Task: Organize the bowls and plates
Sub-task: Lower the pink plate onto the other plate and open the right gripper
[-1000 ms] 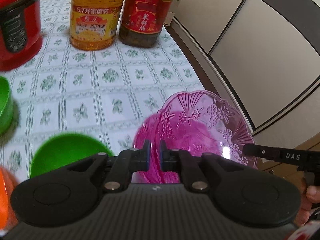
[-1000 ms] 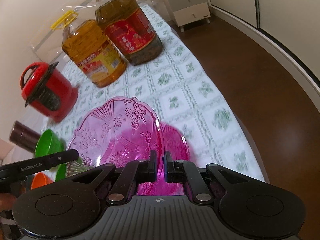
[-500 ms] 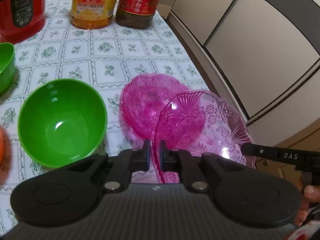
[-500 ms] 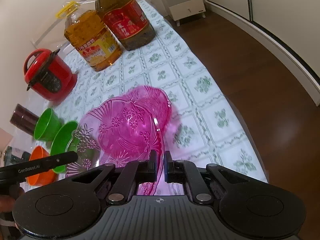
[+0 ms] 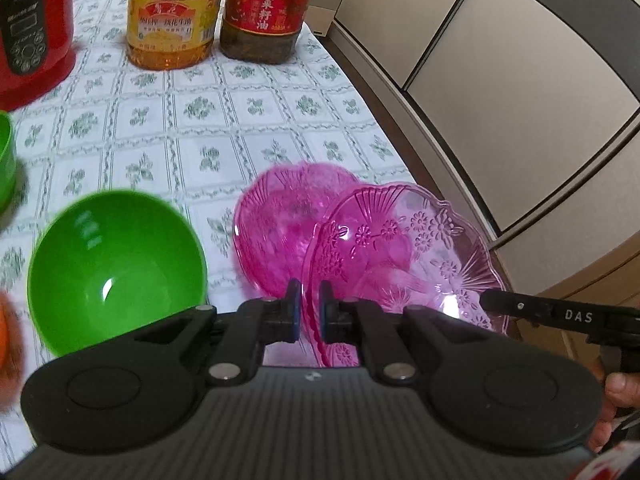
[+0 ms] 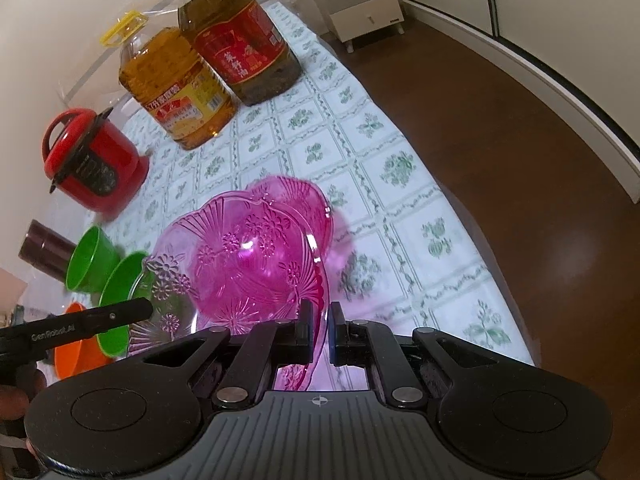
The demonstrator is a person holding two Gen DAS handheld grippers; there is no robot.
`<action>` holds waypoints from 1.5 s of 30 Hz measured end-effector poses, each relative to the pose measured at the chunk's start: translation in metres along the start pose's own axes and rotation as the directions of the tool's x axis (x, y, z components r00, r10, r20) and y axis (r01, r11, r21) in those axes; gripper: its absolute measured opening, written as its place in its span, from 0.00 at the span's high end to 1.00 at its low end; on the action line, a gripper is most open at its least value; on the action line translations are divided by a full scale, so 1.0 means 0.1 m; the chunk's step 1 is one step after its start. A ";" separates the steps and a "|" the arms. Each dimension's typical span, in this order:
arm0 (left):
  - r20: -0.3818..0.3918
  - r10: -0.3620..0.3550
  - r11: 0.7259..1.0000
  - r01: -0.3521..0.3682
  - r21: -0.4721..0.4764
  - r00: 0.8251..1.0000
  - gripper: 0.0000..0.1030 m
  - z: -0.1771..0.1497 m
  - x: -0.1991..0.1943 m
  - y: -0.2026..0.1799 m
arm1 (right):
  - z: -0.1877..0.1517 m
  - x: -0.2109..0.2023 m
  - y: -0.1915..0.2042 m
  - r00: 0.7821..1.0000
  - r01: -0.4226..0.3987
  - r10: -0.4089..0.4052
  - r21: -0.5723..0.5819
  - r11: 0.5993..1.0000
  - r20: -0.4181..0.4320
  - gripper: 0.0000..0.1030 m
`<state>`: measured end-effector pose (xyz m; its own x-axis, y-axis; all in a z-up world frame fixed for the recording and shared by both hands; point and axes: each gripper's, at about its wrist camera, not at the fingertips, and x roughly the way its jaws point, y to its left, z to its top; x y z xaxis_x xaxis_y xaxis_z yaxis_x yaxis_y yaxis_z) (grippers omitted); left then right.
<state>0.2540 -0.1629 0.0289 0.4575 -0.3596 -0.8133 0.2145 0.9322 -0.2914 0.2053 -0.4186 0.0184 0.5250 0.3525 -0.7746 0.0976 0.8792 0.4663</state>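
- The left claw point(image 5: 309, 307) is clamped on the near rim of a clear pink plate point(image 5: 404, 248) with a pressed flower pattern.
- The right claw point(image 6: 321, 330) is clamped on the opposite rim of that plate, so both hold it tilted above the table point(image 5: 192, 120).
- A second pink plate point(image 5: 288, 216) lies on the table's flowered cloth, just beyond the held plate and partly overlapped by it in both views.
- A green bowl point(image 5: 114, 268) sits open side up on the table to the left of the second pink plate, near it but apart.
- Another green bowl point(image 6: 90, 258) and an orange bowl point(image 6: 76, 354) lie further left of the green bowl.
- Two large oil bottles, yellow-labelled point(image 5: 172, 12) and red-labelled point(image 5: 266, 4), stand side by side at the far end of the table, well beyond the second pink plate.
- A red cooker point(image 5: 34, 28) stands left of the yellow-labelled bottle.
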 end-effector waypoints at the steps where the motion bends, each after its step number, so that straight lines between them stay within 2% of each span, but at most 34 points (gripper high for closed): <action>1: -0.004 0.006 1.000 -0.006 0.005 1.000 0.93 0.06 0.04 0.01 | 0.04 0.03 0.01 1.000 0.000 0.000 -0.001 1.000 0.003 0.94; 10: -0.035 -0.002 0.999 0.004 0.055 0.999 0.93 0.61 0.41 0.17 | 0.23 0.38 0.07 0.999 0.026 -0.028 0.060 0.998 0.032 0.93; 15: -0.067 0.023 0.995 -0.016 0.102 0.997 0.93 0.76 0.65 0.24 | 0.25 0.60 0.09 0.998 0.047 -0.049 0.079 0.996 0.025 0.92; 27: -0.111 0.027 0.991 -0.013 0.132 0.993 0.92 0.85 0.97 0.36 | 0.26 0.86 0.16 0.995 0.097 -0.097 0.040 0.995 0.003 0.91; 41: -0.117 0.059 0.986 -0.039 0.161 0.991 0.91 0.81 1.05 0.39 | 0.27 0.95 0.22 0.991 0.135 -0.135 -0.018 0.991 -0.008 0.90; 45: -0.102 0.052 0.988 -0.037 0.147 0.993 0.91 0.84 1.02 0.40 | 0.29 0.88 0.22 0.993 0.114 -0.114 -0.014 0.993 0.022 0.70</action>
<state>0.3816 -0.1655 -0.0235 0.3774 -0.3041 -0.8747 0.3224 0.9286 -0.1837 0.2788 -0.3779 -0.0273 0.5290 0.2429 -0.8131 0.1453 0.9181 0.3688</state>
